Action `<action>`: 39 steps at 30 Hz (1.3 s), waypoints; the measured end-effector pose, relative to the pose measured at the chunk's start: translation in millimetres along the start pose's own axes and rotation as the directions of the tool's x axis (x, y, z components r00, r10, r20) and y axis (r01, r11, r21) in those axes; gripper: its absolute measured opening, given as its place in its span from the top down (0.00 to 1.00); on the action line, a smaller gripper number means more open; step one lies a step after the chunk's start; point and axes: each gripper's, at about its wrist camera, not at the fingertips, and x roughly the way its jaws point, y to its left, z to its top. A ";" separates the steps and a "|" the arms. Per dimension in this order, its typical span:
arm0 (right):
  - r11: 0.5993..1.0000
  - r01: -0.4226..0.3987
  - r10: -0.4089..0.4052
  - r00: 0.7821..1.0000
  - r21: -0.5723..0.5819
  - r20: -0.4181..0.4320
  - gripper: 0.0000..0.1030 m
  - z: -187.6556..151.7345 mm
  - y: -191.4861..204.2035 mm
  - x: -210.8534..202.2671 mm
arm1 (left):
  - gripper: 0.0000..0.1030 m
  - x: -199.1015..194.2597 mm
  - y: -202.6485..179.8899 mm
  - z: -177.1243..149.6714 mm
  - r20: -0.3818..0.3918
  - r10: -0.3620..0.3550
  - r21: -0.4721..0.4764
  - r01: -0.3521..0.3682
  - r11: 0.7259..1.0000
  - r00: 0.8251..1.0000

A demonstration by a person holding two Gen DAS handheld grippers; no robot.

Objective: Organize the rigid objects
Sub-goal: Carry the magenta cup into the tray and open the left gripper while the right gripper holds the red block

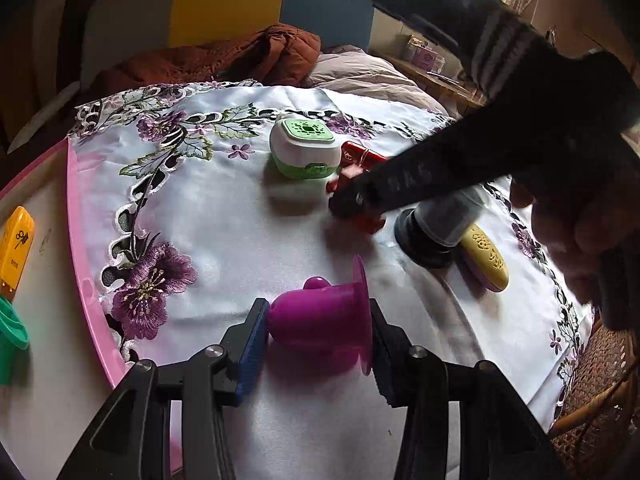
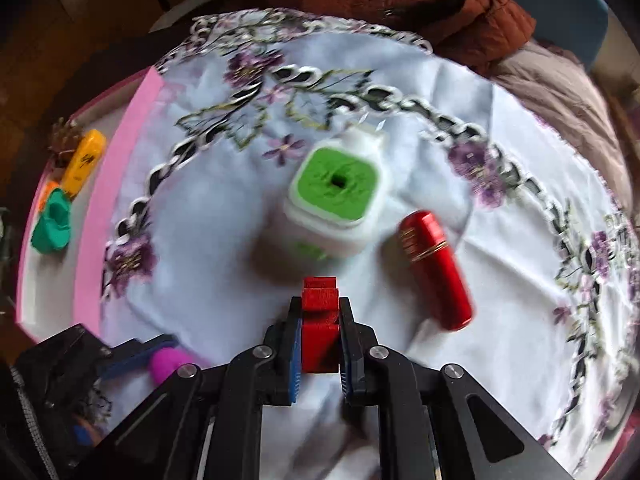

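My left gripper (image 1: 318, 328) is shut on a purple plastic cup (image 1: 320, 312) lying on its side, just above the white embroidered cloth (image 1: 224, 216). My right gripper (image 2: 319, 338) is shut on a red stepped block (image 2: 319, 328); in the left wrist view it (image 1: 352, 204) reaches in from the right, low over the cloth. A white and green square box (image 1: 302, 146) (image 2: 336, 208) stands in the middle. A red cylinder case (image 2: 436, 268) lies to its right. A yellow perforated case (image 1: 486, 254) and a dark round base with a clear cup (image 1: 428, 240) lie at the right.
The cloth covers a pink-edged table (image 1: 76, 216). On its bare left strip lie a yellow case (image 1: 16, 248) (image 2: 84, 162) and a green cup (image 1: 12, 332) (image 2: 52, 226). A brown jacket (image 1: 224, 56) and bedding lie behind. A wicker chair (image 1: 596, 396) stands at the right.
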 end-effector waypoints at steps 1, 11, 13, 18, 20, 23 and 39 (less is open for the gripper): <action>1.000 -0.010 0.010 1.000 0.004 -0.007 0.85 -3.8 3.1 3.5 | 0.55 -1.0 -0.7 -0.8 0.001 0.003 0.007 -0.003 1.000 1.000; 0.999 -0.042 0.037 0.987 0.033 0.155 0.85 -33.8 -2.8 3.8 | 0.55 -7.6 -4.4 -7.4 0.009 0.031 0.030 -0.031 0.999 0.999; 0.999 -0.041 0.034 0.986 0.035 0.164 0.85 -35.2 -0.8 2.5 | 0.55 -8.5 -5.6 -8.5 0.011 0.040 0.034 -0.041 0.999 0.999; 1.000 -0.025 0.024 0.982 0.005 0.186 0.85 -40.2 3.7 -4.3 | 0.55 -11.7 -6.6 -9.8 0.013 0.054 0.033 -0.054 0.998 0.998; 1.000 -0.018 0.018 0.982 -0.002 0.189 0.85 -41.1 2.7 -5.4 | 0.56 -16.5 -7.6 -10.7 0.021 0.061 0.037 -0.062 0.997 0.998; 1.000 -0.015 0.016 0.981 -0.006 0.191 0.85 -35.4 3.4 0.4 | 0.56 -23.6 -6.9 -10.3 0.035 0.063 0.037 -0.065 0.997 0.997; 1.000 0.015 -0.010 0.975 -0.021 0.223 0.85 -36.6 7.6 2.7 | 0.56 -89.7 14.7 -3.5 0.152 0.101 -0.032 -0.097 0.995 0.983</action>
